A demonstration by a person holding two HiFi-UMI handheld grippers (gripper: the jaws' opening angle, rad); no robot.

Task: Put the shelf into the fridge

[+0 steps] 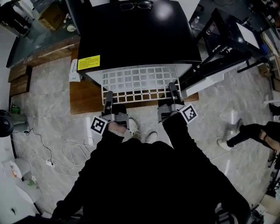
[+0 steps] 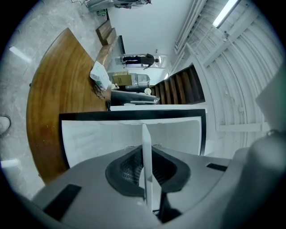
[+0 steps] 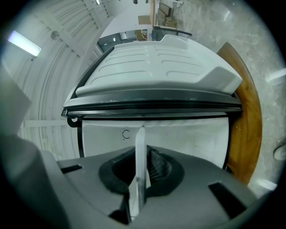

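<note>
A white wire shelf (image 1: pixel 140 83) lies flat, its far part inside the open front of the black fridge (image 1: pixel 135 35). My left gripper (image 1: pixel 108 97) is shut on the shelf's near left edge. My right gripper (image 1: pixel 173 89) is shut on the near right edge. In the left gripper view the shelf (image 2: pixel 146 147) shows edge-on as a thin white strip clamped between the dark pads (image 2: pixel 127 170), with the white fridge cavity (image 2: pixel 98 134) behind. The right gripper view shows the same strip (image 3: pixel 139 152) between its pads (image 3: pixel 156 172), in front of the cavity (image 3: pixel 187 138).
The fridge door (image 1: pixel 205 81) hangs open to the right, its white inner panel (image 3: pixel 156 62) above the cavity. The fridge stands on a wooden platform (image 1: pixel 85 98). Glasses (image 1: pixel 135 5) lie on top. A black metal rack (image 1: pixel 232 39) and a person's legs (image 1: pixel 249 131) are at right; cables (image 1: pixel 65 153) at left.
</note>
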